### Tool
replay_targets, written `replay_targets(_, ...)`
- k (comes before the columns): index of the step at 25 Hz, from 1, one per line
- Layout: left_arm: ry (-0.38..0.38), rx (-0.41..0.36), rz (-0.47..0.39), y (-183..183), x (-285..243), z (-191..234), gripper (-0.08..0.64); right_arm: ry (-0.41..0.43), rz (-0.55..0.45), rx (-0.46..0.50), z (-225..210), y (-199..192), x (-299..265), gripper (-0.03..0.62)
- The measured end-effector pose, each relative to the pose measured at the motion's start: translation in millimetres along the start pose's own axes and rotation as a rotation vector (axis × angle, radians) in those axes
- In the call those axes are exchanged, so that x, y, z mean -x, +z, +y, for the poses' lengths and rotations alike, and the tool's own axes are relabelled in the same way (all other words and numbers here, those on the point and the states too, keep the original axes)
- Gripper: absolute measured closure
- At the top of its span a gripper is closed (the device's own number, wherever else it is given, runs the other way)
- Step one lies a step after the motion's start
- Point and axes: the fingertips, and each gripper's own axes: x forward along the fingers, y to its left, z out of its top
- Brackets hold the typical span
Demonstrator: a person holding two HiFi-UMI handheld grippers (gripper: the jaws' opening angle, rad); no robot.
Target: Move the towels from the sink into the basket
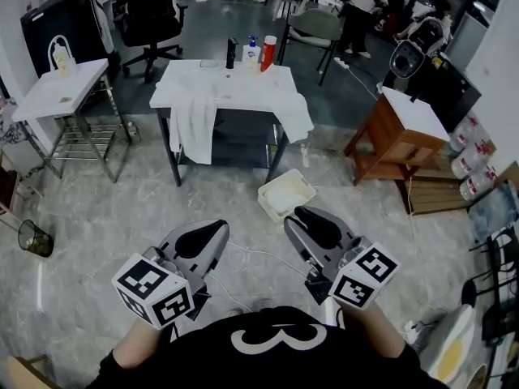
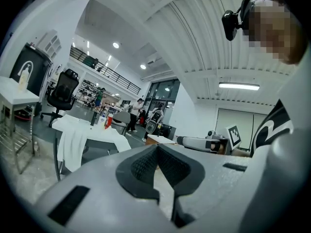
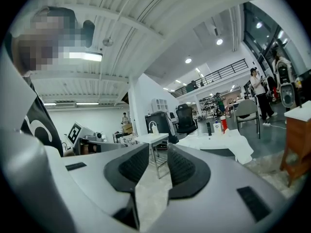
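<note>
One wide floor of pale marbled stone under everything in the head view. Next in size, white rectangular table on dark legs, at the far middle. Right of it and well apart, brown wooden side table with a white top. Behind the big table's left end, black wheeled office chair. At far left, small white table on a wire frame.

Towels both on the big table; no basin to be made out there. Long white cloth towel hanging over the front edge by the left leg, well down toward the floor but not reaching it. Second white cloth towel spilling over the right front corner. Cream rectangular plastic basket on the floor just beside the table's right front leg, touching neither towel; contents not readable. Black mesh waste bin at the left edge.

Close below, grey left gripper and grey right gripper side by side, not touching, both pointing level toward the table. Left: black ribbed pads meeting at the tips, nothing held. Right: pads parted by a narrow gap, only floor seen through it.

Smallest: three bottles in a row at the table's back edge, namely black bottle, white bottle with a blue cap and red bottle.
</note>
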Motion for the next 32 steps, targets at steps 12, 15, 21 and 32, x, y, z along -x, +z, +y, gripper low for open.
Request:
replay_targets(12, 0.061, -0.026, -0.006, 9, -30, 26, 0.555, -0.045, -0.008, 0.042, -55, -2, -15, 0.317)
replay_targets(15, 0.094, -0.015, 0.012, 10, -49, 48, 0.555, -0.043, -0.012, 0.012, -89, -2, -34, 0.308)
replay_targets(21, 0.142, 0.022, 0.041, 17, -129, 103, 0.555, -0.044, 0.011, -0.028, -186, -2, -79, 0.304)
replay_targets(32, 0.165, 0.077, 0.096, 33, -298, 195, 0.555, -0.018, 0.099, -0.039, -349, -4, -147, 0.270)
